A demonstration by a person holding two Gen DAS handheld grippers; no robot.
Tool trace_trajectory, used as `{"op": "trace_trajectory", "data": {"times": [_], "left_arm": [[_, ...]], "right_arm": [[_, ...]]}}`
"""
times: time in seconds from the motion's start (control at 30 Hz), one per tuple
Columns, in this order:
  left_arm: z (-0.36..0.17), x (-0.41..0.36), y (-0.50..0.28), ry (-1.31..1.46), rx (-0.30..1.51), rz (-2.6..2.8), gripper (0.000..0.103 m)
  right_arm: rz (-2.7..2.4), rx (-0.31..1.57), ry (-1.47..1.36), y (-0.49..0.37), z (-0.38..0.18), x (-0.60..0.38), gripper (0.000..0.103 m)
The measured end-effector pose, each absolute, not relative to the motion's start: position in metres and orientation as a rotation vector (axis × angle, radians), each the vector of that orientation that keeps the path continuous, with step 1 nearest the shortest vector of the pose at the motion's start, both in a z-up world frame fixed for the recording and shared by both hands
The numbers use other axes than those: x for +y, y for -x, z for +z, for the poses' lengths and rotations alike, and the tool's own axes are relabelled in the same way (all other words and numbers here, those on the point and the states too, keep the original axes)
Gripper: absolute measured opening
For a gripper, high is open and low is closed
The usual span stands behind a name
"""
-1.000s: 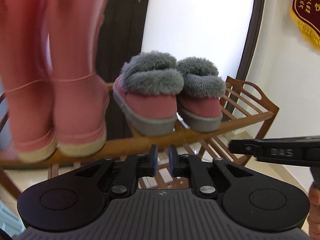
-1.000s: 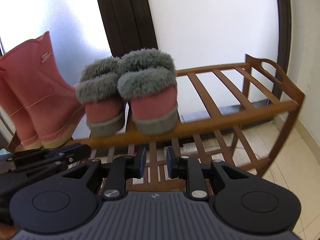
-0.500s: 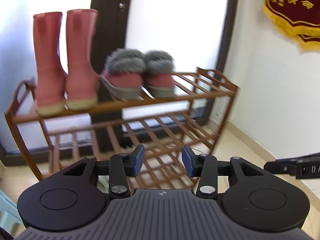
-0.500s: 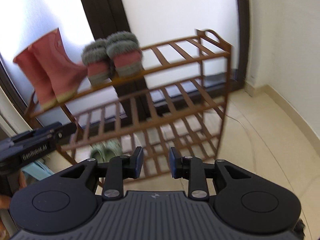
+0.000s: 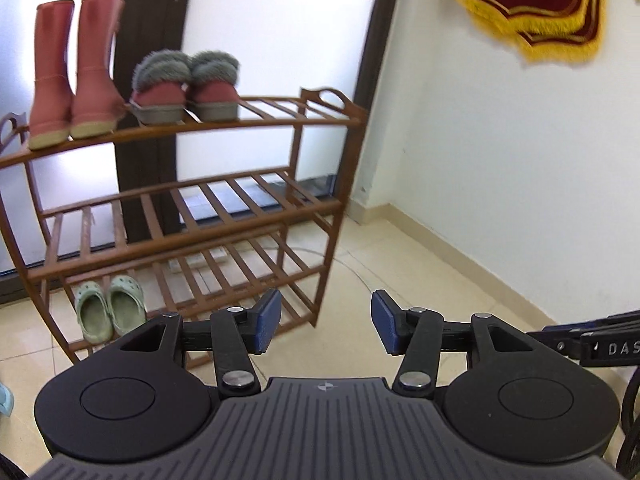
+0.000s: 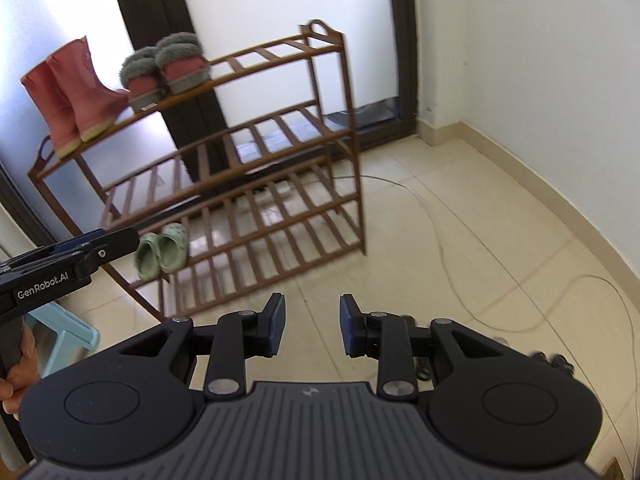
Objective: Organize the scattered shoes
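A brown slatted shoe rack stands against the glass door. Its top shelf carries pink tall boots at the left and pink slippers with grey fur beside them. Pale green clogs lie on the bottom shelf at the left. My left gripper hovers well back from the rack, jaws opening, nothing between them. My right gripper is likewise away from the rack over the floor tiles, jaws opening and empty.
A white wall with a beige skirting runs along the right. Thin cables trail over the floor tiles. Something dark lies on the floor behind my right gripper. A light blue stool stands at the left. A red and gold banner hangs on the wall.
Both grippers have drawn back from the top shelf, so the whole rack now shows. Both pairs of jaws have spread wider. The boots and slippers stay put.
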State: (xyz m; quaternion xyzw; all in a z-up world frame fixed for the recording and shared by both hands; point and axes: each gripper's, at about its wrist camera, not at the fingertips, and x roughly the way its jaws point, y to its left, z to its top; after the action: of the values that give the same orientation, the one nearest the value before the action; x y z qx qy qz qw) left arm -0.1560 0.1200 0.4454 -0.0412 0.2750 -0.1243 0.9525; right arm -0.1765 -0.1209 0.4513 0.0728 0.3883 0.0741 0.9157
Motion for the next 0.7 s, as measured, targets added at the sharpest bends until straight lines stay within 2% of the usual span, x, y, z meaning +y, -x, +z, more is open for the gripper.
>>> {"op": "trace_trajectory", "data": {"times": [0.1, 0.3, 0.47, 0.6, 0.7], "left_arm": [[0.430, 0.105, 0.167, 0.083, 0.574, -0.284, 0.054], [0.399, 0.076, 0.183, 0.055, 0.578, -0.325, 0.064], [0.366, 0.054, 0.192, 0.033, 0.590, -0.358, 0.071], [0.335, 0.035, 0.199, -0.009, 0.577, -0.380, 0.079], [0.309, 0.020, 0.202, -0.043, 0.582, -0.412, 0.080]], "right_arm": [[0.127, 0.797, -0.144, 0.197, 0.436, -0.138, 0.040], [0.091, 0.798, -0.142, 0.226, 0.400, -0.166, 0.047], [0.076, 0.792, -0.122, 0.245, 0.365, -0.188, 0.071], [0.062, 0.803, -0.115, 0.251, 0.332, -0.205, 0.075], [0.037, 0.799, -0.122, 0.254, 0.309, -0.222, 0.082]]}}
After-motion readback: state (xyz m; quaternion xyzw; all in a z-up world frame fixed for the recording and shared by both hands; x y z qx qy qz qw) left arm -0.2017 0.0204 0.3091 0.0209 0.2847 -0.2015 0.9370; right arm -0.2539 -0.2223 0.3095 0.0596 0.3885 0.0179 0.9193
